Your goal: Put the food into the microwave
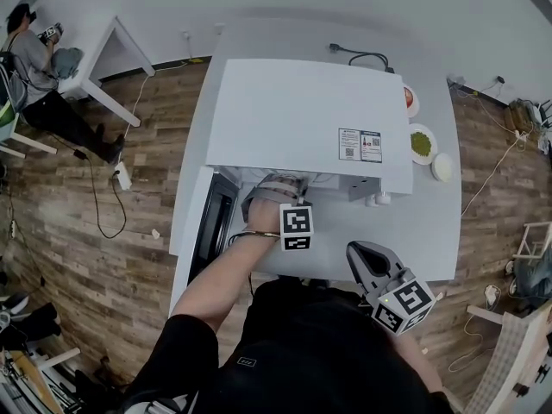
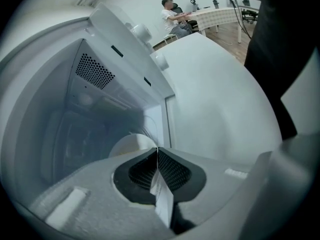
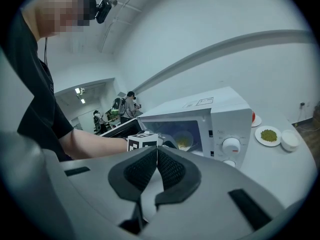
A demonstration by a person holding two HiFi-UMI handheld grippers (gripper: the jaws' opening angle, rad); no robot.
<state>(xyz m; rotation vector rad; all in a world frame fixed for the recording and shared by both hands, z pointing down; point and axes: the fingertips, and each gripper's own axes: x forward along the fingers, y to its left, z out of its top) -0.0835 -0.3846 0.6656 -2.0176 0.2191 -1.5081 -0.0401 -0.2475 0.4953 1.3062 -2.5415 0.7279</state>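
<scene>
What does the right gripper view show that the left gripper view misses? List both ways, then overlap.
Right only: the microwave's dials, a plate of green food, the person's forearm. Left only: the perforated vent, a person seated at a far table. Both: the open microwave with a pale dish inside, and jaws together on the left gripper and right gripper.

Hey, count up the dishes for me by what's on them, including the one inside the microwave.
Dish with green food: 1
Dish with something red: 1
Small white bowl: 1
Dish with yellowish food inside the microwave: 1
Total: 4
</scene>
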